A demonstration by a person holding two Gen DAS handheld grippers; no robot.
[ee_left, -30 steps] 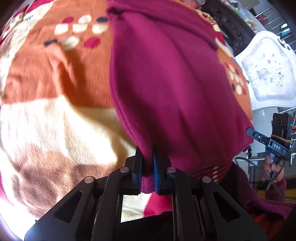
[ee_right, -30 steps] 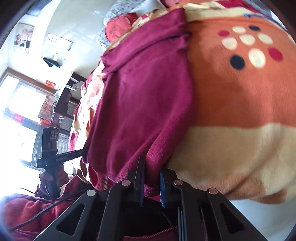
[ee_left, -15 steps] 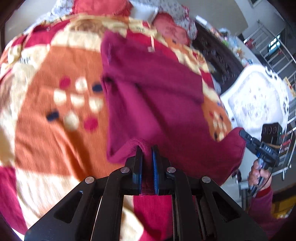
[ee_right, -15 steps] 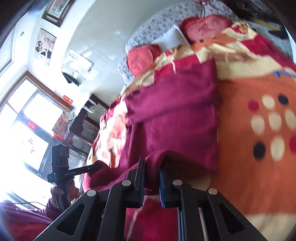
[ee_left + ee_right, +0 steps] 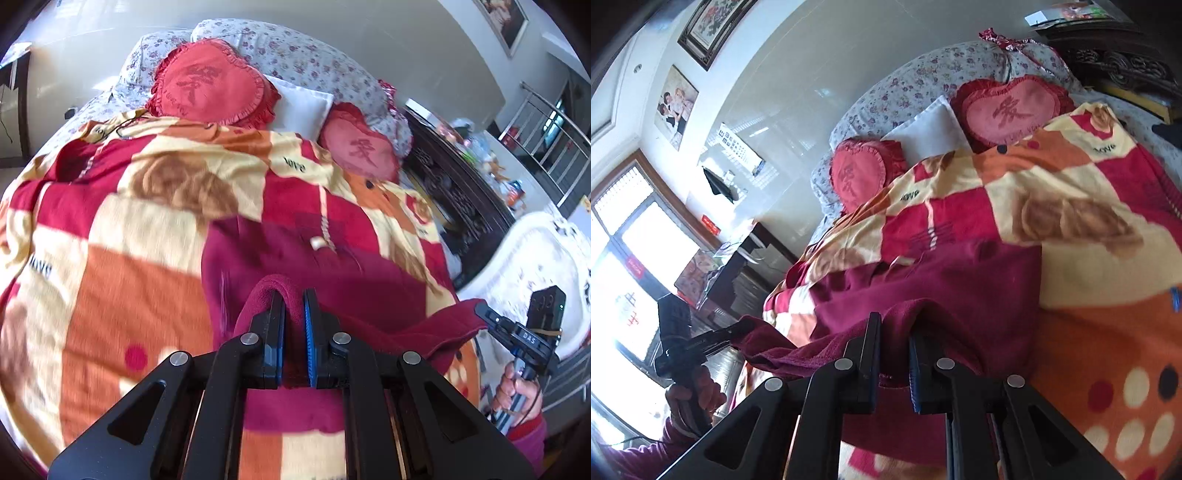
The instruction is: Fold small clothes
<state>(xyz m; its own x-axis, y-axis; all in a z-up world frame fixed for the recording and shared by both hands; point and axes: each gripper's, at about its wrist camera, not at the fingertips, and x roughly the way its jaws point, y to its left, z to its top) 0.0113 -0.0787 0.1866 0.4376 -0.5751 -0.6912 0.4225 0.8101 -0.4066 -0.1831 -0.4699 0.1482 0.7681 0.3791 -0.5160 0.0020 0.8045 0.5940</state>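
The dark red garment (image 5: 295, 266) lies on the patchwork blanket (image 5: 122, 288) of the bed, with its far part flat on the blanket, nearer to us than the two heart cushions (image 5: 210, 88), and its near edge lifted up. The left gripper (image 5: 293, 325) has its fingers (image 5: 275, 332) squeezed tight on one corner of that near edge, and the cloth bunches up in a little loop over them. The right gripper (image 5: 894, 354) pinches the other corner the same way, with the cloth pressed between its narrow fingers. The edge hangs in a soft line from one gripper to the other. I think this is the fold where the near edge goes over onto the flat part, toward the heart cushions. To do it well, both hands should go at the same speed and keep the same height, so the edge stays straight. Keep the cloth a bit stretched between them, so it does not sag. Lay the edge down square on the far edge, then let go, and do not drag the flat part along the blanket
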